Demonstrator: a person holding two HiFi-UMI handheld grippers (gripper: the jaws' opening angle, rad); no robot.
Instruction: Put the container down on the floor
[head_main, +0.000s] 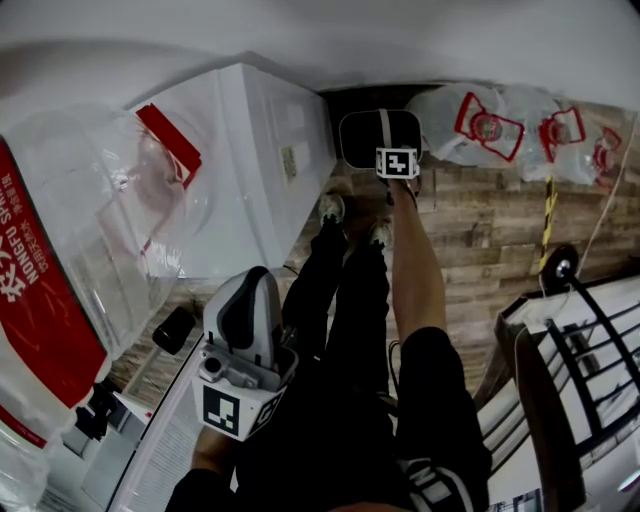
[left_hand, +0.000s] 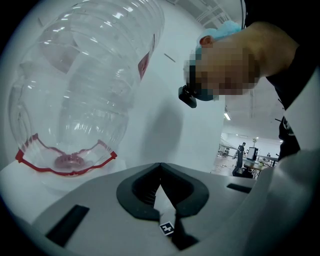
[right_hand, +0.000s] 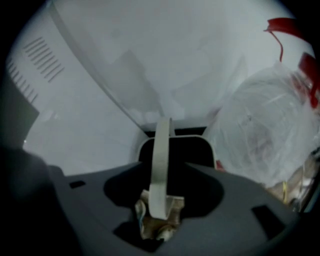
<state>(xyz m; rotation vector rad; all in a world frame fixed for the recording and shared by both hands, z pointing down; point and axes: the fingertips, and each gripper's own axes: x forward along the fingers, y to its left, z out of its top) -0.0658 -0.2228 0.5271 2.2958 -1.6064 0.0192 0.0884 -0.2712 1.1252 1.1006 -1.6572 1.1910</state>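
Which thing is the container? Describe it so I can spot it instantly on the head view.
Find the big white cabinet on the wood-plank floor; at its far corner sits the container, with the right gripper open around its handle. It is a small black tub with a pale strap handle arching over it, unlike the clear, red-handled bags beside it.
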